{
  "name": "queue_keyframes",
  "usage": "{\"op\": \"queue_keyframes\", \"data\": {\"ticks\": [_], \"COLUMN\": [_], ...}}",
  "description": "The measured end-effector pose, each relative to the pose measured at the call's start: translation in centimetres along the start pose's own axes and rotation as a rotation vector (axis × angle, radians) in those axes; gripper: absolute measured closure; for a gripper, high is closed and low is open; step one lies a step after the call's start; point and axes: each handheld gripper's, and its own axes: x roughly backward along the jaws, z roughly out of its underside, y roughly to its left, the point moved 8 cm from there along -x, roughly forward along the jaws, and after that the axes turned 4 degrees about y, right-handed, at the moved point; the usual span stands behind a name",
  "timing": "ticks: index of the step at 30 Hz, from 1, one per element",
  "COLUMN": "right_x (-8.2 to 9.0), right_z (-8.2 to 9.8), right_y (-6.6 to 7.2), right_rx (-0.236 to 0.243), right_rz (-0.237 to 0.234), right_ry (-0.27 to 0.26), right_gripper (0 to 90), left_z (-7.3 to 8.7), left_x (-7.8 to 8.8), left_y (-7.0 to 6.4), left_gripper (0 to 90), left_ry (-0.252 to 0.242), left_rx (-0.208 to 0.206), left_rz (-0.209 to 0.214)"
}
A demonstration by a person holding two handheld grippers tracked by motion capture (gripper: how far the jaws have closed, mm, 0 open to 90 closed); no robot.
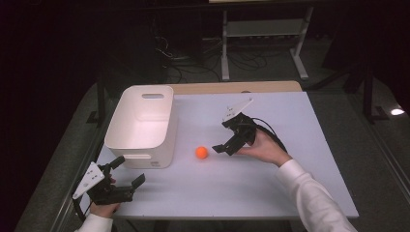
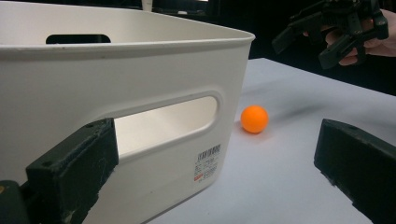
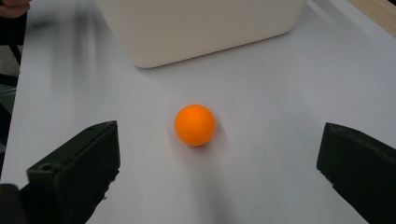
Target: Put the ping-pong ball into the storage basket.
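A small orange ball (image 1: 201, 152) lies on the white table (image 1: 270, 188), just right of a white plastic bin (image 1: 140, 153) with cut-out handles. My right gripper (image 1: 221, 136) hovers to the right of the ball, open, jaws aimed at it. In the right gripper view the ball (image 3: 195, 125) sits ahead between the wide-apart jaws of the right gripper (image 3: 210, 172), untouched. My left gripper (image 1: 129, 169) stands open at the table's front left corner, close to the bin's near wall. The left gripper view shows the bin (image 2: 140, 70), the ball (image 2: 254, 119) beyond it, and the right gripper (image 2: 327, 39) farther off.
The bin (image 3: 201, 28) looks empty inside. A wooden strip (image 1: 237, 87) runs along the table's far edge. Behind it stand a white metal frame (image 1: 263, 29) and loose cables on a dark floor. Bare tabletop stretches right of the ball.
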Motion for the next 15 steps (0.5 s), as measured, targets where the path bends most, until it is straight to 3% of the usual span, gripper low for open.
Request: {"op": "queue_keyframes", "data": {"ticks": [15], "right_x": [-1.4], "right_z": [-0.3], "right_y": [0.1], "right_rx": [-0.002], "right_rz": [-0.029], "right_ry": [0.028], "right_gripper": [0.0], "left_z": [0.0], "left_x": [0.0], "left_y": [0.0], "left_gripper": [0.0], "left_ry": [0.001], "left_rx": [-0.004], "left_rz": [0.001]}}
